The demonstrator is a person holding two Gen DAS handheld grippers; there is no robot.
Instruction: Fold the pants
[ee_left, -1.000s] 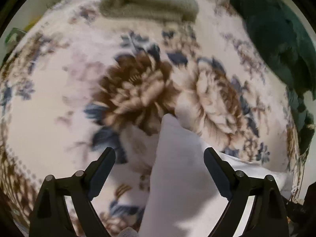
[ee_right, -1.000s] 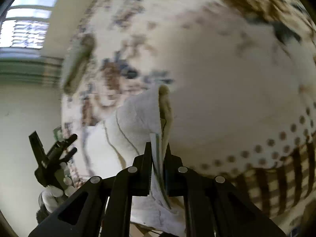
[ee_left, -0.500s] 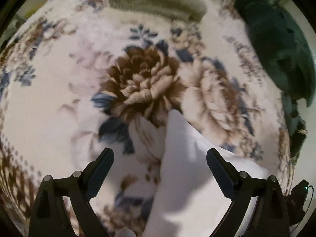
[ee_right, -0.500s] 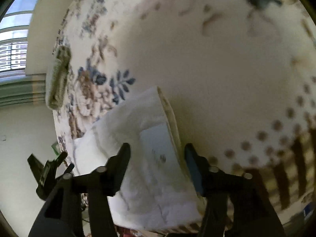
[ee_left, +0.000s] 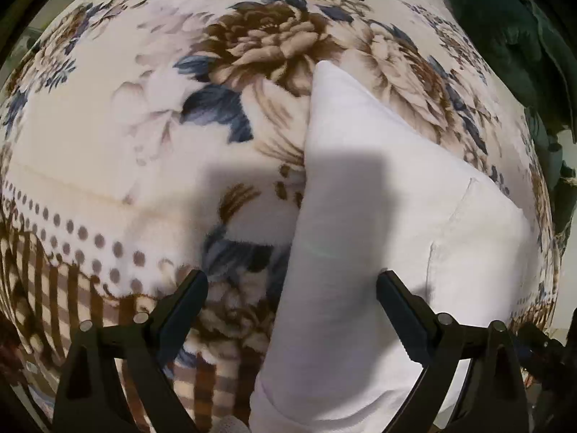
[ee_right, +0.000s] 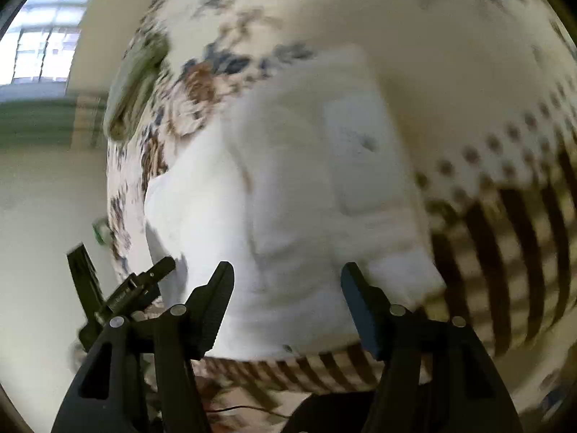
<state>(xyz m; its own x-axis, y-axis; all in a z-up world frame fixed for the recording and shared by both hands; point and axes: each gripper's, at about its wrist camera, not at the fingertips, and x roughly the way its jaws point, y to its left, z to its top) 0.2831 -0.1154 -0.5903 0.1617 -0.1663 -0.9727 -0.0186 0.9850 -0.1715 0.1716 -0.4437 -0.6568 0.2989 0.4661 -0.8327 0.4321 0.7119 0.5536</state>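
Released—right tool [ee_right: 286, 303] just opened off one white pants [ee_right: 288, 198]; left tool [ee_left: 290, 310] gapes—empty.

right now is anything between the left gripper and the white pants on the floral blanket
Nothing visible. The open left gripper hangs directly over the folded white cotton pants lying on the floral fleece blanket, with no object between.

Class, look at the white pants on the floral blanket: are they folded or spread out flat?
Folded. The white pants lie as a compact wedge on the floral blanket, no separate legs showing.
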